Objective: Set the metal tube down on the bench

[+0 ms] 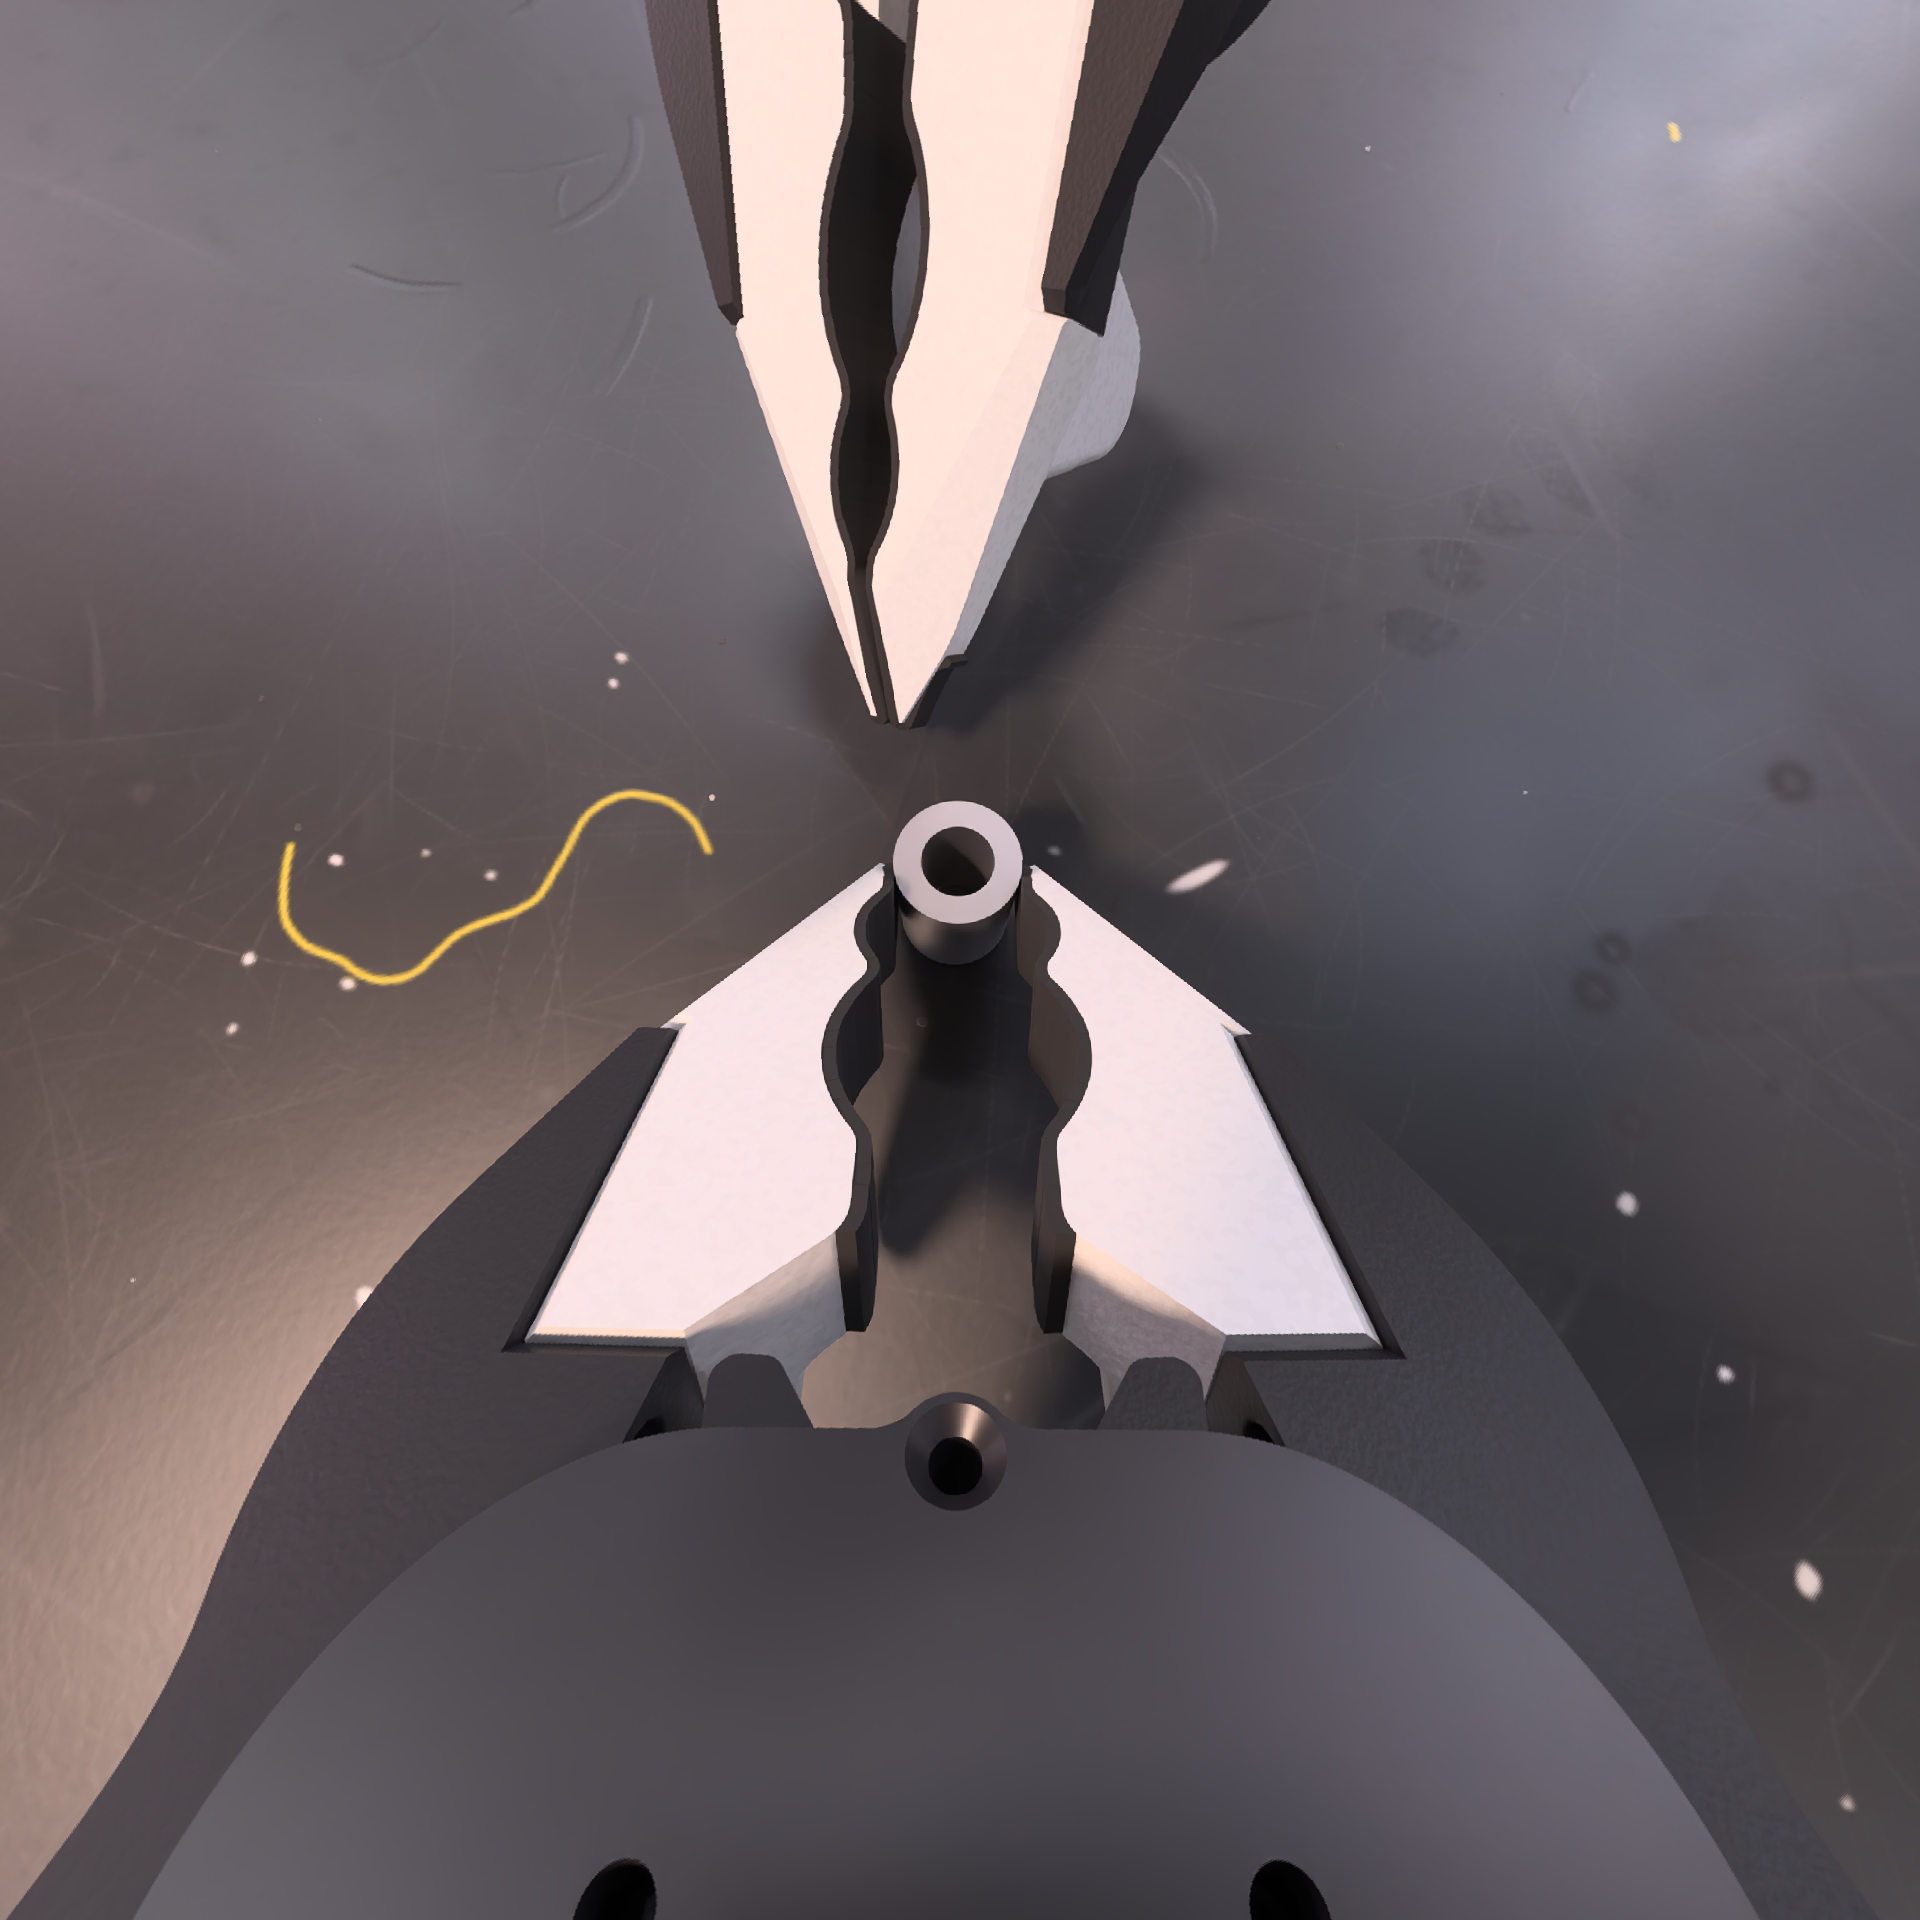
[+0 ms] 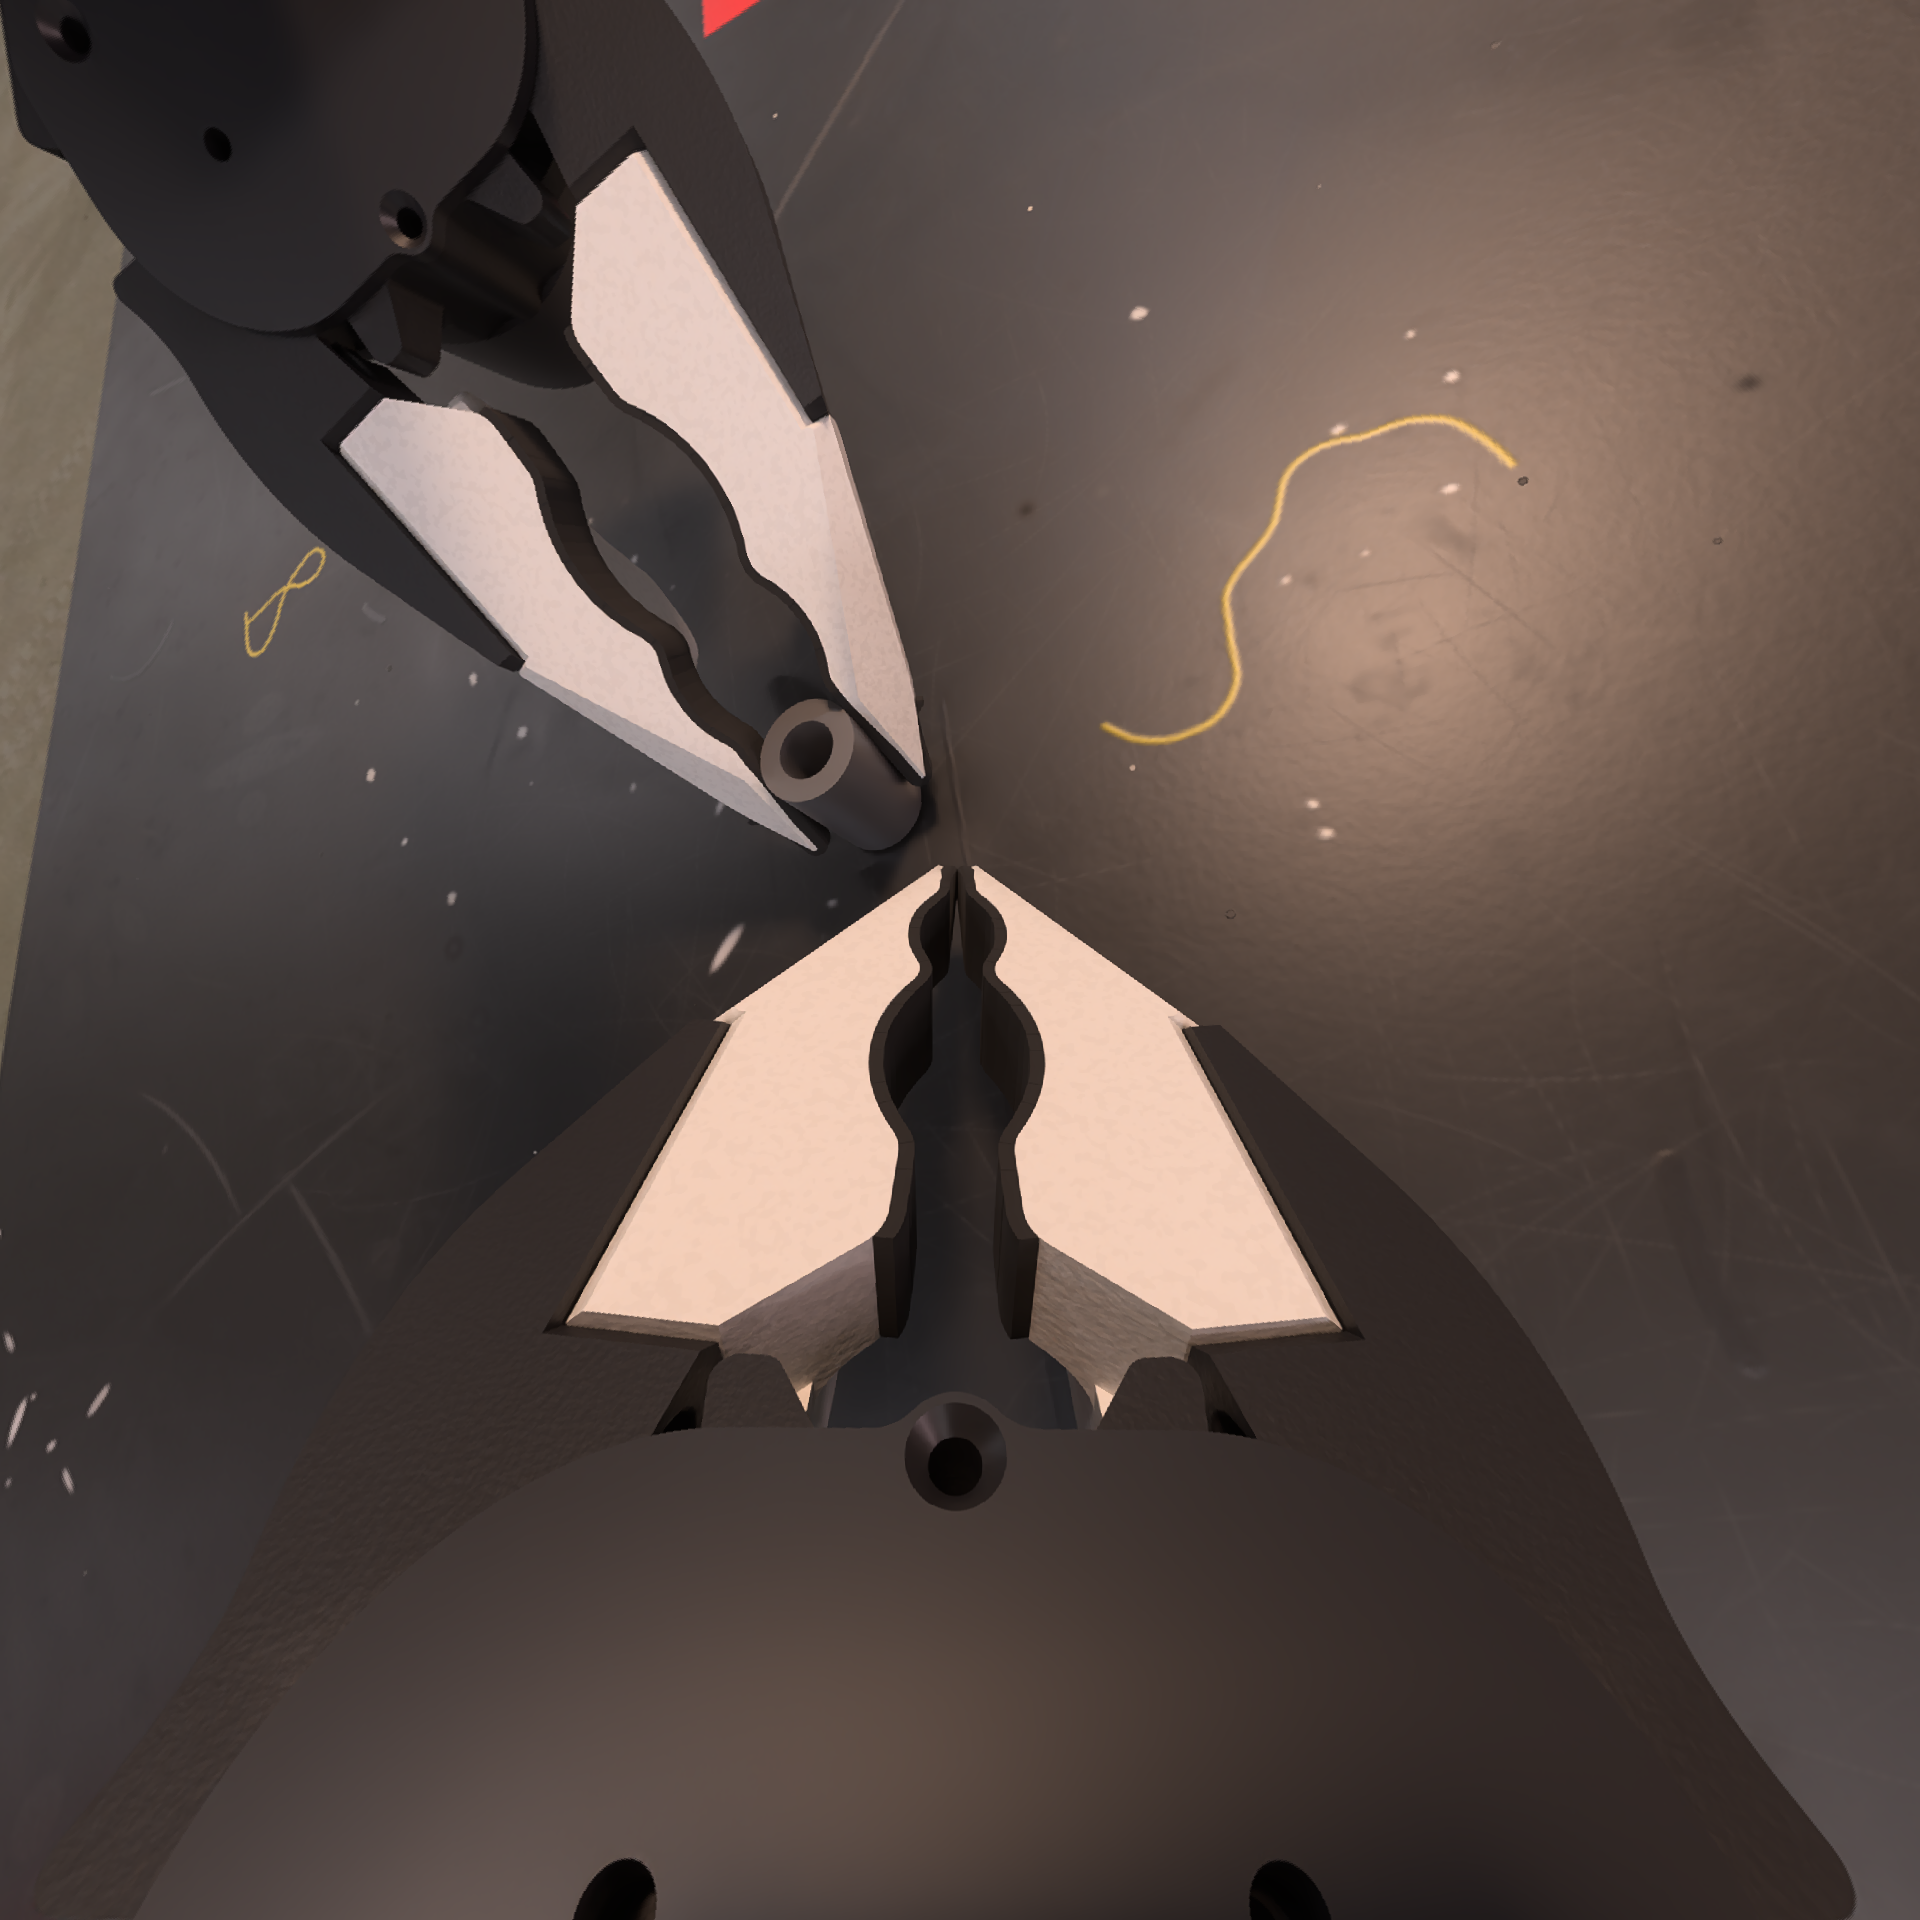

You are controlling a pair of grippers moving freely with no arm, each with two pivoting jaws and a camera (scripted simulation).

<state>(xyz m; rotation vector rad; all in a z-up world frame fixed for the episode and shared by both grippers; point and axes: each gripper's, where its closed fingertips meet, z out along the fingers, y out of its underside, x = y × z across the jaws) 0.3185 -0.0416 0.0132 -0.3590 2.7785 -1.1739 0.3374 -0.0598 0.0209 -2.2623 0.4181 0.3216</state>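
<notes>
The left hand-held gripper [image 1: 958,883] pinches the rigid, probably slick metal tube [image 1: 958,868] near its end; the right hand-held gripper [image 2: 958,873] is closed and empty.

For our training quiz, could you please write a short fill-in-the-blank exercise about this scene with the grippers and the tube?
1. The metal tube sits between the fingertips of the ____ gripper.
2. The fingers of the right gripper are ____, with nothing between them.
3. The loose wavy thread lying on the bench is ____ in colour.
4. The visible end of the tube shows that it is ____ inside.

Missing words: left; shut; yellow; hollow
</notes>
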